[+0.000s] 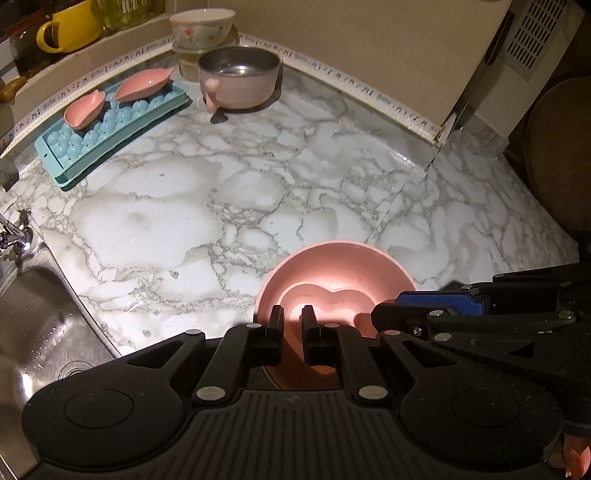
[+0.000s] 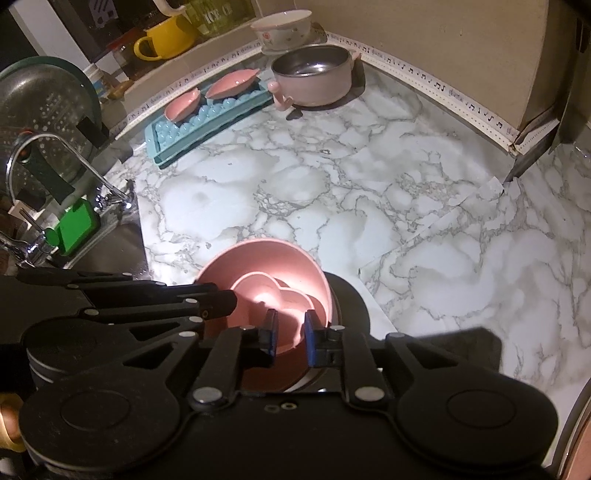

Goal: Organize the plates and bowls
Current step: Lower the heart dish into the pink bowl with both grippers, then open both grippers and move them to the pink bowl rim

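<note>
A round pink bowl is at the near edge of the marble counter, by the sink. Inside it rests a small pink heart-shaped dish. My left gripper is shut on the bowl's near rim. My right gripper reaches in from the other side. Its blue-padded jaws stand slightly apart, with the heart dish's wall between them and a small gap at the pads.
At the back stand a pink steel-lined pot, a floral bowl and two pink leaf dishes on a teal ice tray. A steel sink and tap lie at the left. A yellow mug sits on the ledge.
</note>
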`<state>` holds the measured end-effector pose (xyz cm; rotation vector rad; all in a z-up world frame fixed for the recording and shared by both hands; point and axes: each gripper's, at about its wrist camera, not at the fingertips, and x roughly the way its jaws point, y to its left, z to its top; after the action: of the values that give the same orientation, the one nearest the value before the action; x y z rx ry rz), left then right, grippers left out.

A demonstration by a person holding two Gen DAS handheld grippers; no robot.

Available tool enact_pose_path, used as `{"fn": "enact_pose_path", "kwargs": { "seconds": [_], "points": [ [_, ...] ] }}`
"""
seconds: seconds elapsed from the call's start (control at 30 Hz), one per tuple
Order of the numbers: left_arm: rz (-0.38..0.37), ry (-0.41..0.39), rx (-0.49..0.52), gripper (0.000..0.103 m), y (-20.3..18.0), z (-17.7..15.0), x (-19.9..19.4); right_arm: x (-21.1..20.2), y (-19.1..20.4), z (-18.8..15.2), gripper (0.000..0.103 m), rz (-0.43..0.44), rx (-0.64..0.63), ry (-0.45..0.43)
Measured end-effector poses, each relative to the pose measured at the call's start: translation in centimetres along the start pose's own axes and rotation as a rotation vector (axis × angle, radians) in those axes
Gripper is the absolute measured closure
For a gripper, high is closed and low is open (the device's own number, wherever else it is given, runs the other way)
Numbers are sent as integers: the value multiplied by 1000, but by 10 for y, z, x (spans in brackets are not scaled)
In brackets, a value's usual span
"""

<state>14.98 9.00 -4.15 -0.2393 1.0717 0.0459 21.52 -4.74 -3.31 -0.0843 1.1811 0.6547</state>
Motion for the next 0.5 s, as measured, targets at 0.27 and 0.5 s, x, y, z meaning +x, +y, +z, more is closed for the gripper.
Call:
{"fn": "enact_pose_path", "kwargs": {
  "seconds": [0.27,0.5],
  "points": [
    [12,-76,17,94,2,-6,-20,-23,0,-3,76,21,4,-58],
    [-1,-107,14,86,3,-13,-29,-34,-7,-7,69,21,29,-91]
  ]
}}
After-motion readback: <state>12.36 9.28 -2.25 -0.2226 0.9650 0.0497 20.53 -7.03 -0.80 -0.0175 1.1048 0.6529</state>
